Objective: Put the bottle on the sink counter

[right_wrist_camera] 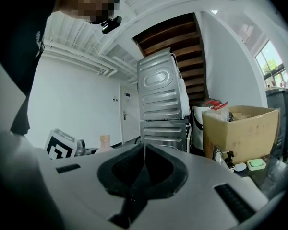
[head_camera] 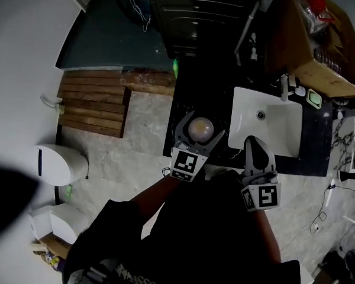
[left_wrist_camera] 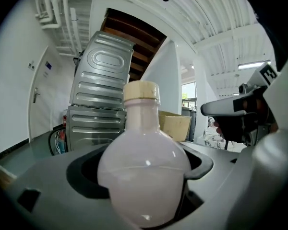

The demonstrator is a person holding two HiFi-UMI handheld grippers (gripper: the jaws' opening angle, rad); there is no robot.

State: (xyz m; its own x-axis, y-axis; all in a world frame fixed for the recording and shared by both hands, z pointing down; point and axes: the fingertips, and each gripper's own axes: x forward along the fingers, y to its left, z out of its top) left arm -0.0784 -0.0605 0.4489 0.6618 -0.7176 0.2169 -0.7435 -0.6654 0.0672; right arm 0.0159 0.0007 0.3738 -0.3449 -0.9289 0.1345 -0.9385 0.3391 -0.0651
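A round-bodied bottle (left_wrist_camera: 144,166) of pale pink liquid with a beige cap stands upright between the jaws of my left gripper (head_camera: 200,136), which is shut on its belly. From the head view, the bottle (head_camera: 201,128) hangs over the dark sink counter (head_camera: 186,108), left of the white basin (head_camera: 281,132). My right gripper (head_camera: 255,145) is shut and holds nothing, low over the basin's front edge. In the right gripper view its jaws (right_wrist_camera: 144,150) meet in a thin line, and the bottle's cap (right_wrist_camera: 104,144) shows to the left.
A faucet (head_camera: 284,87) and a green soap dish (head_camera: 314,98) sit behind the basin. A cardboard box (head_camera: 319,46) stands at the back right, and stacked metal machines (left_wrist_camera: 101,104) behind the counter. A wooden slat mat (head_camera: 94,102) and a toilet (head_camera: 59,164) are on the floor to the left.
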